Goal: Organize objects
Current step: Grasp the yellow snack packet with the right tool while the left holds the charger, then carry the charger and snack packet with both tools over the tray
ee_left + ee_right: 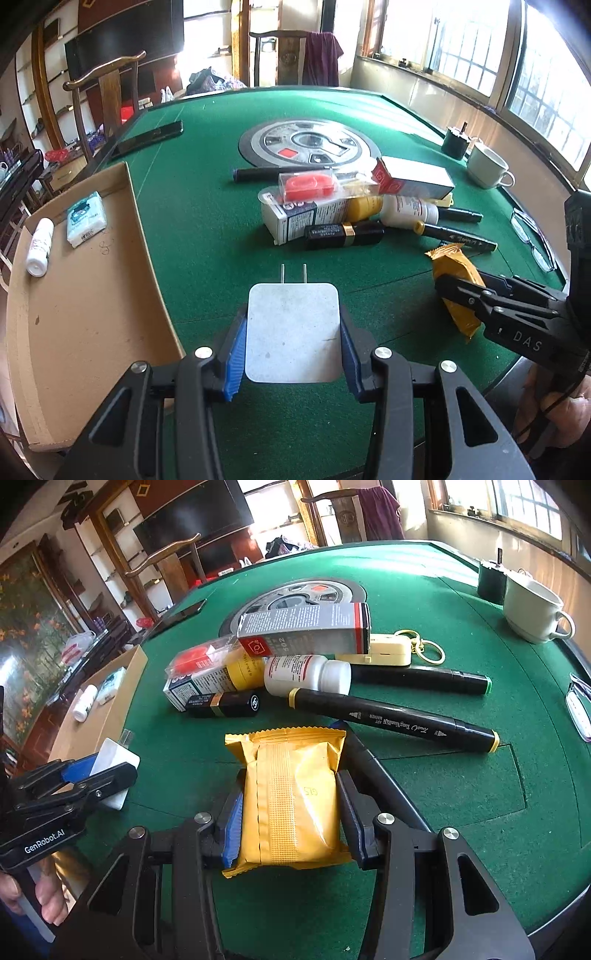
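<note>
The left gripper holds a white charger; the right gripper grips a yellow snack packet. Both are mid-pickup. Next, probably carry them to the cardboard box.

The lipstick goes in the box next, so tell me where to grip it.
Grip the lipstick across its black body near the gold band, coming from above with the pads on its long sides. It lies flat on the felt; the carton sits close behind it, so keep the far pad thin in that gap.
</note>
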The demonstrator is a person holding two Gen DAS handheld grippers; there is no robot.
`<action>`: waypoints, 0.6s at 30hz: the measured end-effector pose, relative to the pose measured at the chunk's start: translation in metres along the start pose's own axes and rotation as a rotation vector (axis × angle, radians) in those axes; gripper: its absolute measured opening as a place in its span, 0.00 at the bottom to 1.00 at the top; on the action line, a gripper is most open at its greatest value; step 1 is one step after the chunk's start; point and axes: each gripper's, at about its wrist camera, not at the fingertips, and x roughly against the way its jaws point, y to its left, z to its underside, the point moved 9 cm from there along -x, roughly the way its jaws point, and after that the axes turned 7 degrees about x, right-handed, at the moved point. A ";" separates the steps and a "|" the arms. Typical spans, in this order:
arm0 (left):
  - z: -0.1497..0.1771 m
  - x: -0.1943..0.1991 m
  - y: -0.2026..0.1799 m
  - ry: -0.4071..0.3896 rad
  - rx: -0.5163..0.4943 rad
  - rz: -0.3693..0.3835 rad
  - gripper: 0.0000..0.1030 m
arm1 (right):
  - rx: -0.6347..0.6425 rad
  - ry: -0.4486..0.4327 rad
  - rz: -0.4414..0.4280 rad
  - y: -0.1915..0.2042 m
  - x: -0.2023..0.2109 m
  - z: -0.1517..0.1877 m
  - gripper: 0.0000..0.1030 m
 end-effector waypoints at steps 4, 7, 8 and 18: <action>-0.005 0.012 0.008 -0.034 0.017 -0.005 0.43 | 0.012 -0.013 -0.009 0.008 0.003 -0.004 0.44; -0.009 0.022 0.015 -0.063 0.029 -0.008 0.43 | 0.024 -0.026 -0.015 0.015 0.008 -0.009 0.44; -0.011 0.025 0.017 -0.071 0.033 -0.007 0.43 | 0.027 -0.030 -0.017 0.017 0.010 -0.010 0.44; -0.022 0.070 0.057 -0.171 0.125 0.003 0.43 | 0.132 -0.072 -0.024 0.063 0.033 -0.031 0.44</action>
